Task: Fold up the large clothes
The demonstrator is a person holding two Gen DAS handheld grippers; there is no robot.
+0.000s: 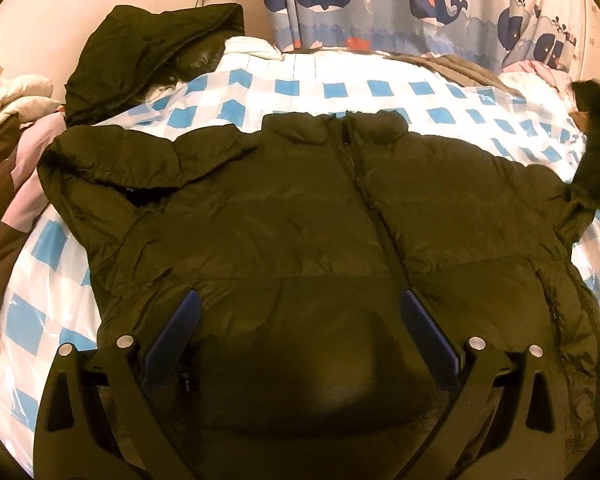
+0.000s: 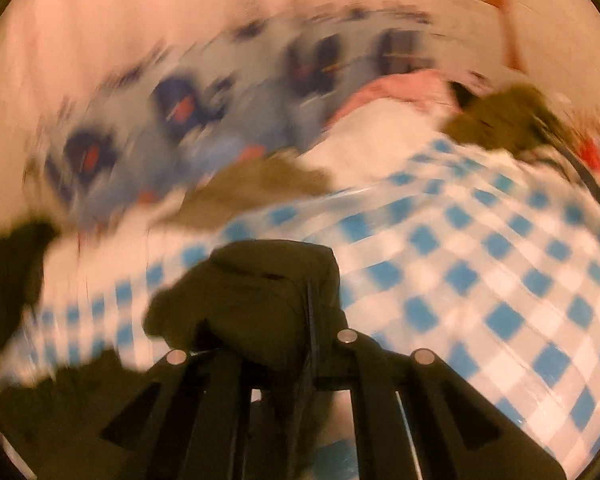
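A dark puffer jacket [image 1: 300,208] lies front up, zipped, on the blue-and-white checked bed cover [image 1: 340,88]. My left gripper [image 1: 300,296] hovers open over the jacket's lower front, its blue pads [image 1: 180,328] wide apart with nothing between them. The jacket's sleeve [image 1: 596,152] at the right edge stands lifted off the bed and blurred. In the right wrist view, which is smeared, my right gripper [image 2: 308,304] is shut on that dark sleeve end [image 2: 260,292], which bulges over and left of the fingers above the checked cover [image 2: 480,280].
A second dark garment [image 1: 148,52] lies at the back left of the bed, with pale and pink clothes [image 1: 12,96] heaped at the left edge. A whale-print curtain [image 1: 380,0] hangs behind. An olive garment [image 2: 500,120] and pink cloth [image 2: 400,88] lie at the far right.
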